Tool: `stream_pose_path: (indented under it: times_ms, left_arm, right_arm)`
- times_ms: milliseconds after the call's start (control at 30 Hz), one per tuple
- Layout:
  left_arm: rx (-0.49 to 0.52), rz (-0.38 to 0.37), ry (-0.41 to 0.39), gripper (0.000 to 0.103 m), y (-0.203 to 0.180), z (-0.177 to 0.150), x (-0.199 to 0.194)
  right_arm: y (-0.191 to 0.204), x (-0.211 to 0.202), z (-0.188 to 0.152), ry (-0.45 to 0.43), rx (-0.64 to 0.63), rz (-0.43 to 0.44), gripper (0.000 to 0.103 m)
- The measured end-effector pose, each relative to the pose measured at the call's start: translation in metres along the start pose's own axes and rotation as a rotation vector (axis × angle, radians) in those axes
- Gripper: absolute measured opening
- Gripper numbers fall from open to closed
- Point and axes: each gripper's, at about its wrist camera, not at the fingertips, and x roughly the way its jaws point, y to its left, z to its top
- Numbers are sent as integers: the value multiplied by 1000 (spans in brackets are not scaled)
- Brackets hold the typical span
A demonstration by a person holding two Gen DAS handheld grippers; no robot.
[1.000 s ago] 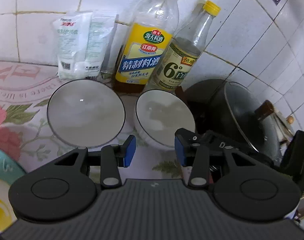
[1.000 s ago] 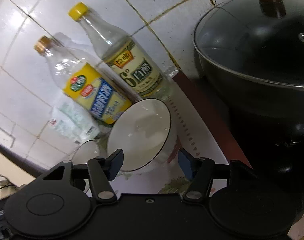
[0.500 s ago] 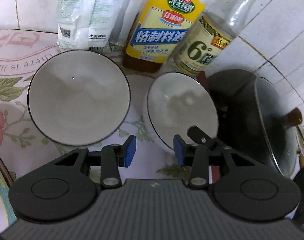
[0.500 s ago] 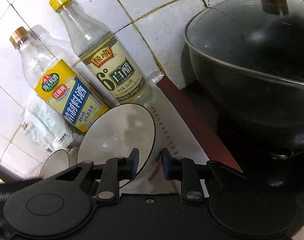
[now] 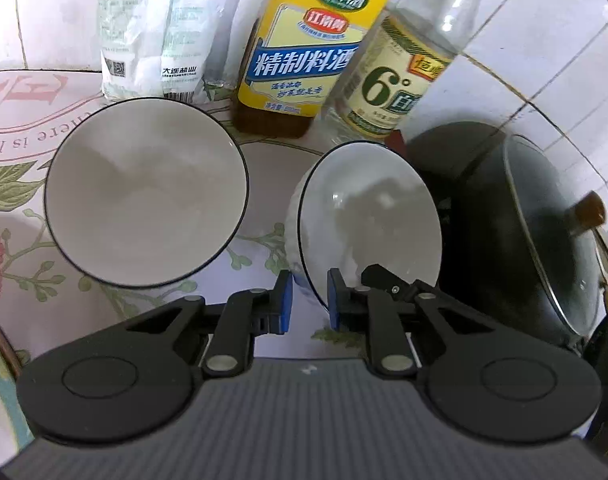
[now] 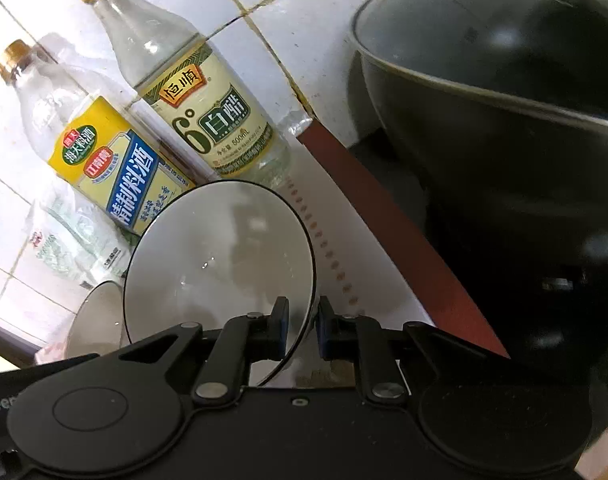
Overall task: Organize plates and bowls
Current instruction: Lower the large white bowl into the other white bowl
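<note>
On the tabletop (image 5: 20,288), under a flowered cloth, two white bowls with dark rims, side by side and apart. Left bowl (image 5: 144,192) upright and free, with nothing touching it. Right bowl (image 5: 368,220) between the left bowl and the wok (image 5: 524,240), just in front of the two bottles.

Holding the near rim of the right bowl with the left gripper (image 5: 308,304): fingers (image 5: 284,304) closed on it, one blue pad outside the wall, the other inside. Holding the same rim a little further along with the right gripper (image 6: 302,328): fingers closed too, one pad inside the bowl and one outside, the thin dark edge pinched between them. In the left wrist view, a black tip of the right gripper visible at the rim, beside the left one. Both grippers pointing steeply down at the bowl from the near side. Hard to tell whether the bowl rests flat on the cloth; it looks a little tilted.

Behind the bowls, against the tiled wall (image 5: 524,40): a salt bag (image 5: 152,28) at the left, then a wine bottle (image 5: 304,52) with a yellow and blue label, then a vinegar bottle (image 5: 392,80) with a yellow cap. Wok dark, covered with a glass lid (image 6: 484,28) with a brown knob, at the right of the cloth's edge.
</note>
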Motion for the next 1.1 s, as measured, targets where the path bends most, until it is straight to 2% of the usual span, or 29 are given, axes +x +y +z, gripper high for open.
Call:
stream_pose_path:
  times_ms: [233,633,1100]
  left_arm:
    - [51,8,20,15,-4,-8,-39]
    - [82,-5,-17,15,-2,-37,-113]
    - [94,-25,16,15,12,-77,-153]
  right_arm:
    - [5,-31,-6,28,62,53,18]
    - [15,-84,-31,66,109,178,18]
    - [23,-136,-78,81,-7,150,19]
